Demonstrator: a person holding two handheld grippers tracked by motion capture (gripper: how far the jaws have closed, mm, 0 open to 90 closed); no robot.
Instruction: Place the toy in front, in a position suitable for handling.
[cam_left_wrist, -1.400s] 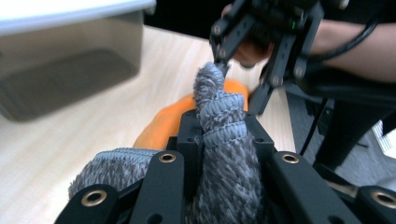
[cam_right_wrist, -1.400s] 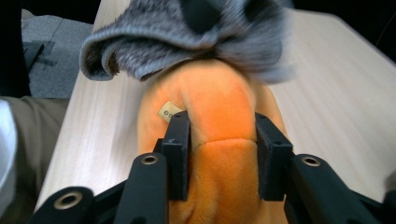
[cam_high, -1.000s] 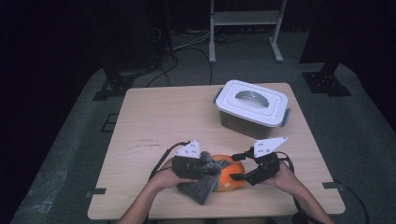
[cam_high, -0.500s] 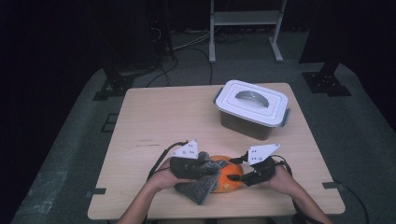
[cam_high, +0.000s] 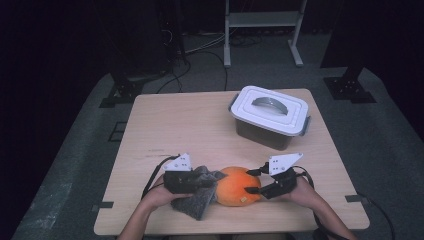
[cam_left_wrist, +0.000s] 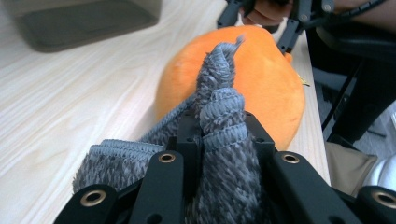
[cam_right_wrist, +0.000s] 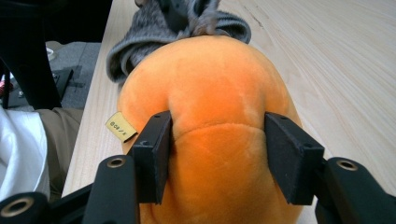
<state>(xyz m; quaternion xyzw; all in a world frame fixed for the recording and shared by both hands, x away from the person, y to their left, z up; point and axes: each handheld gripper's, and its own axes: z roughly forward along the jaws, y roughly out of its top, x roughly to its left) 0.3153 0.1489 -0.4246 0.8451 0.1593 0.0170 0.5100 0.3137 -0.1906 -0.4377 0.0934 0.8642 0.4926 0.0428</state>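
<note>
**A:** High view first. What do you log?

**B:** I note the orange plush toy (cam_high: 238, 186) lying near the table's (cam_high: 200, 125) front edge, at 6 o'clock from the table centre. My left gripper (cam_high: 212, 182) sits at the toy's 9 o'clock with a grey cloth (cam_high: 196, 202) bunched under it. My right gripper (cam_high: 251, 181) is at the toy's 3 o'clock, its jaws set on the toy's end. A white lidded box (cam_high: 269, 116) stands well apart, toward 1 o'clock.

**A:** Left gripper view?

**B:** The left gripper (cam_left_wrist: 223, 135) has its jaws pinched tight on a fold of the grey cloth (cam_left_wrist: 219, 116), which stands up between them. The cloth's tip touches the orange toy (cam_left_wrist: 271, 88) just behind it. At 1 o'clock I see the other gripper at the toy's far end.

**A:** Right gripper view?

**B:** The right gripper's (cam_right_wrist: 219, 154) jaws have just been closing, with the toy (cam_right_wrist: 205, 88) between them. Both pads press into the plush and dent it on either side. A small yellow tag (cam_right_wrist: 120, 127) sticks out at 9 o'clock. The cloth (cam_right_wrist: 154, 32) lies against the toy's far end, at 12 o'clock.
</note>
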